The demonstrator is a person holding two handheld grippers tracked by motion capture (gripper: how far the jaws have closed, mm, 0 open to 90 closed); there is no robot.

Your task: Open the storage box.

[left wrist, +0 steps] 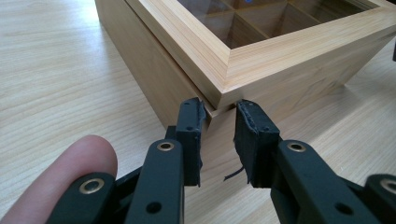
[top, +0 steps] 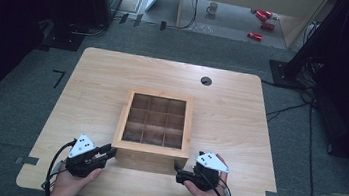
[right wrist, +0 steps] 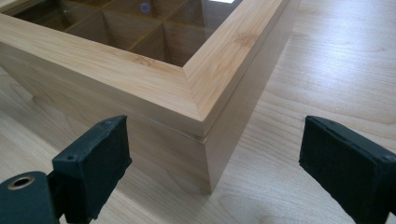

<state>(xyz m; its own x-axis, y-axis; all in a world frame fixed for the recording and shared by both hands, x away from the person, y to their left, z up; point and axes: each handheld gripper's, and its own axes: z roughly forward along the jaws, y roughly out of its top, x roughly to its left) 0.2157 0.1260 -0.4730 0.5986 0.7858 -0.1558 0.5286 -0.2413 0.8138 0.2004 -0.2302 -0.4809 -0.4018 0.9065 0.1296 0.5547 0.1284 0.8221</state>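
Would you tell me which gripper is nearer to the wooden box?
Left. The left gripper has its tips at the wooden box's near corner; the right gripper sits just short of the other near corner, jaws wide.

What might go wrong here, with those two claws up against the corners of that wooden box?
The left gripper pinches only the very corner of the wooden box, right at the seam under its glass-paned lid. So small a bite might slip off, or the pads could dent the edge. The right gripper stands open around the other near corner, not touching; a lift from one side alone would probably twist the lid or slide the box across the table.
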